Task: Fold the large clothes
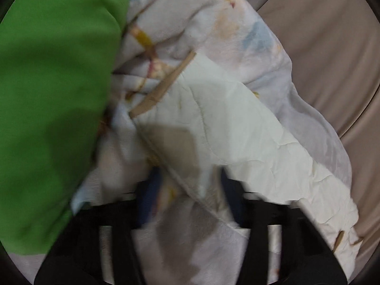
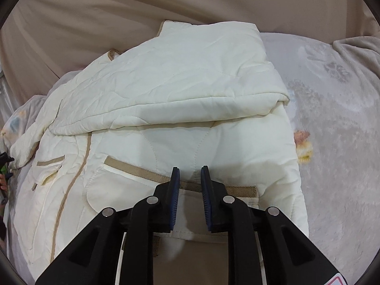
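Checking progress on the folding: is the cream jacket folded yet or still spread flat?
Partly folded. One sleeve lies doubled across the jacket chest; the other side and hem look unfolded.

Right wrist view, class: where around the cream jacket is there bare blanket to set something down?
Free: the grey fleece blanket right of the cream quilted jacket, up to the beige sheet. Crowded: the jacket's left side, where its sleeve sprawls over bunched fabric.

Matt quilted cream cloth jacket point(image 2: 180, 90) (woven tan trim), fuzzy fleece blanket point(image 2: 332, 142); smooth green cloth point(image 1: 54, 95)
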